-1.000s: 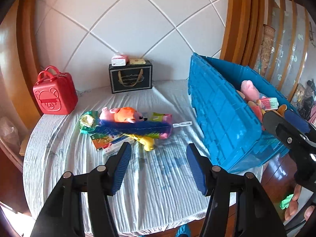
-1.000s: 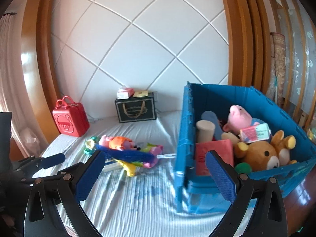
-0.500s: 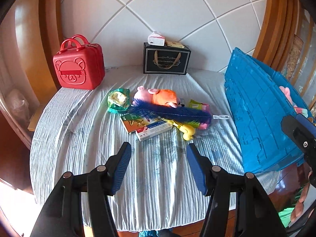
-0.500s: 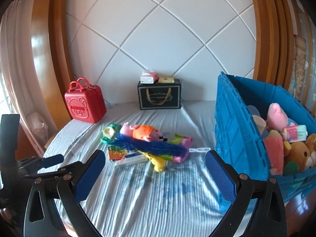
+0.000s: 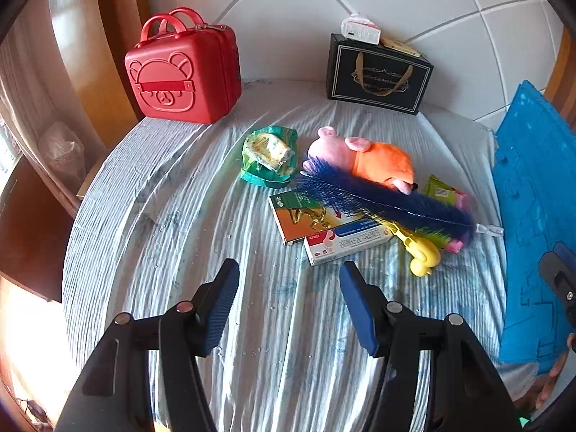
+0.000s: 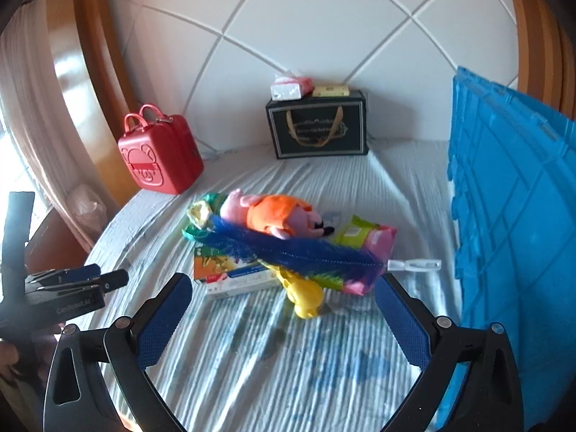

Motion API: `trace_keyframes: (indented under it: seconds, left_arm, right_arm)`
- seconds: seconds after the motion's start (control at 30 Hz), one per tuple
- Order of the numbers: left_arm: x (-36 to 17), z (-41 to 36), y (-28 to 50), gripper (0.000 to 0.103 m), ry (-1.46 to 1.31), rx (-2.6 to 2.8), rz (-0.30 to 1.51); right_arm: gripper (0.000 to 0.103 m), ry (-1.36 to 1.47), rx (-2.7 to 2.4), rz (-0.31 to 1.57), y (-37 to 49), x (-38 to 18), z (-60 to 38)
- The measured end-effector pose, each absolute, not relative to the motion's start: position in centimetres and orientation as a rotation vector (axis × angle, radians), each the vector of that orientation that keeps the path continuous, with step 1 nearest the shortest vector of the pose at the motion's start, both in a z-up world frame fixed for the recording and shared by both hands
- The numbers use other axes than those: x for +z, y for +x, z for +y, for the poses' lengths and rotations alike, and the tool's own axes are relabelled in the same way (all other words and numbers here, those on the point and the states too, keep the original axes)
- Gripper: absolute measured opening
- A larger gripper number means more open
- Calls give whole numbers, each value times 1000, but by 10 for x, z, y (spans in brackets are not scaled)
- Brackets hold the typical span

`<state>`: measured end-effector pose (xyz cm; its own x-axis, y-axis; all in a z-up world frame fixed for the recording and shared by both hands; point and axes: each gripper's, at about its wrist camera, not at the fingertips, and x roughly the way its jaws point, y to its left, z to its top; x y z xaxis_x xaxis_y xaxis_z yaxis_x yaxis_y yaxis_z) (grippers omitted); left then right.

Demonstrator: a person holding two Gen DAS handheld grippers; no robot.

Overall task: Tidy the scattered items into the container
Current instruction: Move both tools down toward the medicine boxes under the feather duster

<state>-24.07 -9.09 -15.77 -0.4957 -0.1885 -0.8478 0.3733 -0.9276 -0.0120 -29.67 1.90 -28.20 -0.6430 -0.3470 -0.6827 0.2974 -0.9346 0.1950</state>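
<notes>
Striped cloth [image 5: 151, 223]: white box [image 5: 347, 243] just beyond left hand-held gripper [image 5: 289, 288].

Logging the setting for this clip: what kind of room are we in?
Probably a home bedroom: a bed with a wrinkled striped sheet against a padded white headboard in a wooden frame, with a pig plush toy and a red bear case on it.

I see the pig plush [image 5: 374, 158], blue feather brush [image 5: 385, 199] and two boxes [image 5: 324, 226] heaped beside the blue crate [image 5: 532, 198].
</notes>
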Motion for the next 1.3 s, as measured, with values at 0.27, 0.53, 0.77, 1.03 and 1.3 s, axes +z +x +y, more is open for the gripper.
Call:
trace_keyframes:
  seconds: [0.27,0.53,0.77,1.03,1.3]
  left_arm:
    - [-197,-103,-286,57,1475,-2475,222]
    - [-256,-136,-345,57,1566,-2420,173]
    - [-287,-174,-407,57,1592,-2401,123]
    - [-302,-177,-458,57,1534,-2466,30]
    - [-325,-156,-441,58,1664,-2492,19]
  right_arm:
    - [103,1334,-2507,-87,-339,-337,4]
    - [103,1516,-2475,-90,-374,-385,-11]
    - [96,1640,-2450,-82,-412,-418,-21]
    - [91,1643,-2467,2,-460,-418,-28]
    - [91,1647,-2321,14,-437,-426,-55]
